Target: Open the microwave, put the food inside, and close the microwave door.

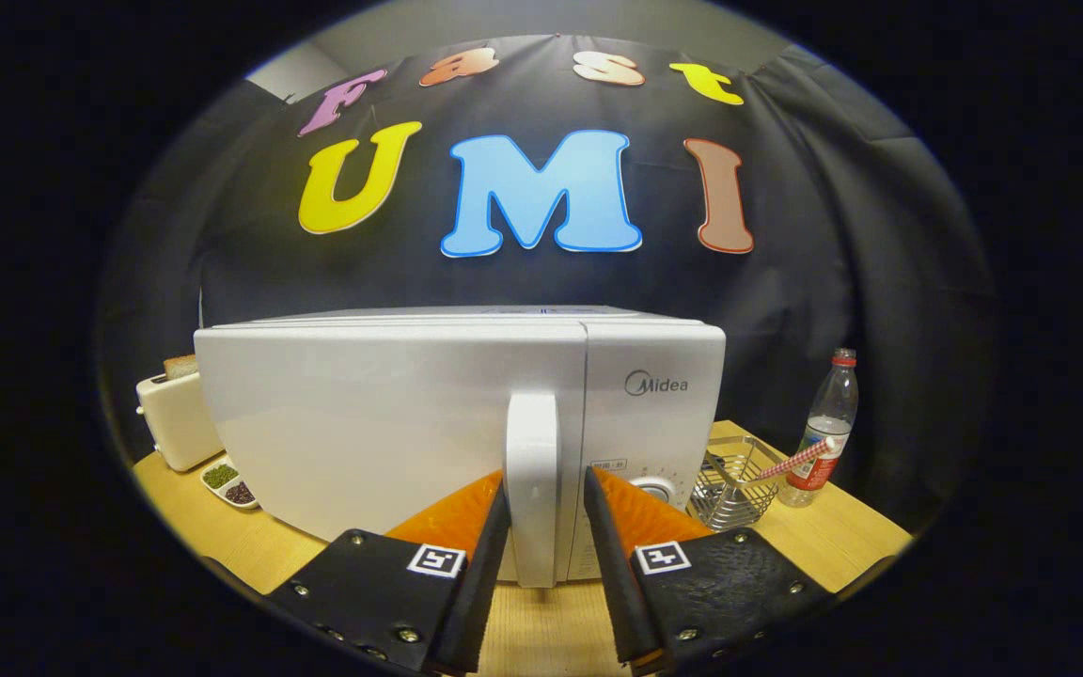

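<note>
A white microwave [363,423] stands on the wooden table just ahead of me, its door resting flush against the body. Its upright white handle [532,442] sits between the fingers of my gripper [546,480]. The left finger [490,536] lies close against the handle's left side. A narrow gap shows between the right finger [609,536] and the handle's right side, so the gripper is open around the handle. The control panel with a round knob [654,489] is just right of the handle.
A cream toaster [170,418] with a bread slice [180,366] stands left of the microwave. In front of it is a small white dish [229,481] of green and dark bits. To the right are a wire basket [734,480], a striped stick [791,461] and a plastic bottle [824,428].
</note>
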### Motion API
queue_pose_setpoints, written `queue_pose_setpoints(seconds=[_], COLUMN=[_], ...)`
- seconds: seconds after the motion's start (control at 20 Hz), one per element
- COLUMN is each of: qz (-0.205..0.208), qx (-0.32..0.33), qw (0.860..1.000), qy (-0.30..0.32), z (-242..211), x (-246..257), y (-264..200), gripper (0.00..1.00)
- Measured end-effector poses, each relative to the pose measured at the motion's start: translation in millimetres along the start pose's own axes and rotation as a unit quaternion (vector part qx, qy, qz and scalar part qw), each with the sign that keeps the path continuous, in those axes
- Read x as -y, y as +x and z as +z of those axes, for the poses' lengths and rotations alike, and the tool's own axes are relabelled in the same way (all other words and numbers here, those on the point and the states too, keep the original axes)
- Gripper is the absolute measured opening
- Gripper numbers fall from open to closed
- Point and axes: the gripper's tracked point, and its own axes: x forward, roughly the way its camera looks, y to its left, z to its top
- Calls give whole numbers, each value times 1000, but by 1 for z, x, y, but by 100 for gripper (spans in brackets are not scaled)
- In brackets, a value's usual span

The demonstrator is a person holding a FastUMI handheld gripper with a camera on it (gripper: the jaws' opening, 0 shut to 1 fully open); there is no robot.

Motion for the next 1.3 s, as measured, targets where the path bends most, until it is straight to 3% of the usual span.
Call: queue_pose_setpoints(seconds=[0.05,0.1,0.15,0.3,0.4,0.7,0.75,0.85,1.3], qz=[10,8,3,11,9,3,4,6,106], qx=[-7,-10,-2,-7,-10,-7,-13,-11,-19], qw=[1000,1000,1000,1000,1000,1000,1000,1000,994], qy=[5,3,-6,-5,-1,8,9,-9,-18], z=[-3,-5,-3,-4,-3,-4,-5,-9,-31], x=[-5,-5,-5,-5,-5,-4,-6,-11,-62], y=[4,-1,-2,-2,-3,-8,-8,-26,-140], gripper=[51,37,32,29,13,13,8,7,7])
